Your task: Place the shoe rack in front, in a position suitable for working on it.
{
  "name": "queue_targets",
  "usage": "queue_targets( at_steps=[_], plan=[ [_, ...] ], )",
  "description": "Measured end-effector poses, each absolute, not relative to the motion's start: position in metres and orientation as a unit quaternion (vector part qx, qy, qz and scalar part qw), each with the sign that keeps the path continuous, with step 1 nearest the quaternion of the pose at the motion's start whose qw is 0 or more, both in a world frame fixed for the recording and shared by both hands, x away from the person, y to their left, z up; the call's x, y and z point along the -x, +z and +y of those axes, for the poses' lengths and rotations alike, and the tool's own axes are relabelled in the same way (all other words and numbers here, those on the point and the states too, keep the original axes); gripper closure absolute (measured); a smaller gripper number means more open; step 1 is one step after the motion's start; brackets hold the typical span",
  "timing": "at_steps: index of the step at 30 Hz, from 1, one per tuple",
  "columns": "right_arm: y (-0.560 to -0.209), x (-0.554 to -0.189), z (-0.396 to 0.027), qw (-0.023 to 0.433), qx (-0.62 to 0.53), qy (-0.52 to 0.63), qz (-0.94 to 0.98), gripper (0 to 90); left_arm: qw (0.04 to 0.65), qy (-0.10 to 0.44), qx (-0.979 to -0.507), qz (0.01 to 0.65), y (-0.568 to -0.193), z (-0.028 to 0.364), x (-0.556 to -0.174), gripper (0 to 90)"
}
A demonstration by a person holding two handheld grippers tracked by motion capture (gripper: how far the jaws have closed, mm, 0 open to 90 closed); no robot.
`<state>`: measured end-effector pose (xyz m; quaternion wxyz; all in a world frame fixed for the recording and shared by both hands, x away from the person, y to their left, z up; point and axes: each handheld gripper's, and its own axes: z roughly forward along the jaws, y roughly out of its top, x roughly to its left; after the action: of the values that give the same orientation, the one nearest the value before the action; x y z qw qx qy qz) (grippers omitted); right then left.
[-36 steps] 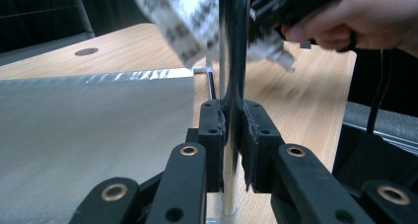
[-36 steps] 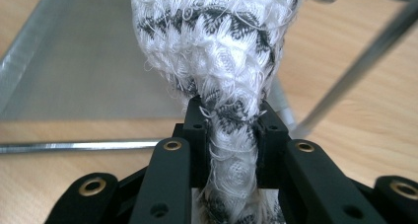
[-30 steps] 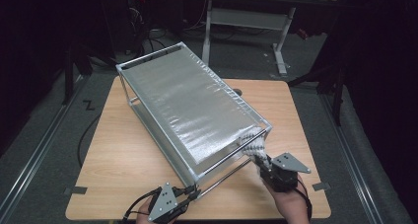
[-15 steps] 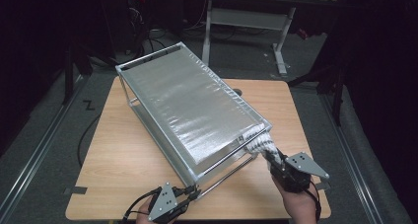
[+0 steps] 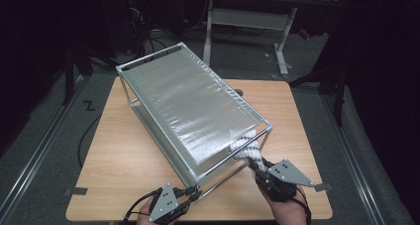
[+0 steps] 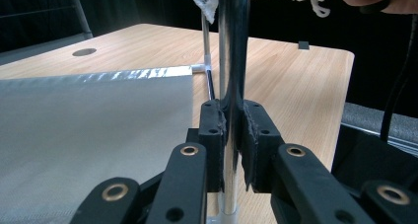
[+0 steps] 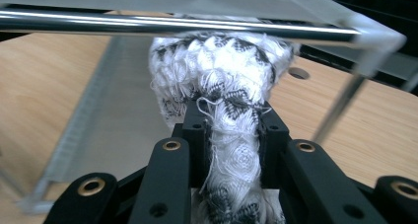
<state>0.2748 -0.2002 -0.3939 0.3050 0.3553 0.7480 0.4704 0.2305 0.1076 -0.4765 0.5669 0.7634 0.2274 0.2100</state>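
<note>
Left gripper is clamped on the chrome metal post of the wire-frame rack, steadying it; the rack's grey mesh shelf panel lies just left of the jaws, and the light wooden table stretches beyond them. Right gripper is clenched on a bunched white-and-black woven cloth, which bulges straight ahead of its jaws and touches the underside of the rack's chrome top rail. Step in hand looks like wiping the rail at the near corner. Next move likely calls for sliding the cloth along the rail, with the left grip unchanged.
</note>
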Motion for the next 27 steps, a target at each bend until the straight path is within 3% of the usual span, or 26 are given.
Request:
queue_targets(
  at_steps=[27],
  plan=[
    [-0.391,-0.219,-0.121,0.24,-0.222,0.515,0.792,72.7,0.568,0.21,-0.763,0.226,-0.477,0.108,-0.231,80.2]
  ],
)
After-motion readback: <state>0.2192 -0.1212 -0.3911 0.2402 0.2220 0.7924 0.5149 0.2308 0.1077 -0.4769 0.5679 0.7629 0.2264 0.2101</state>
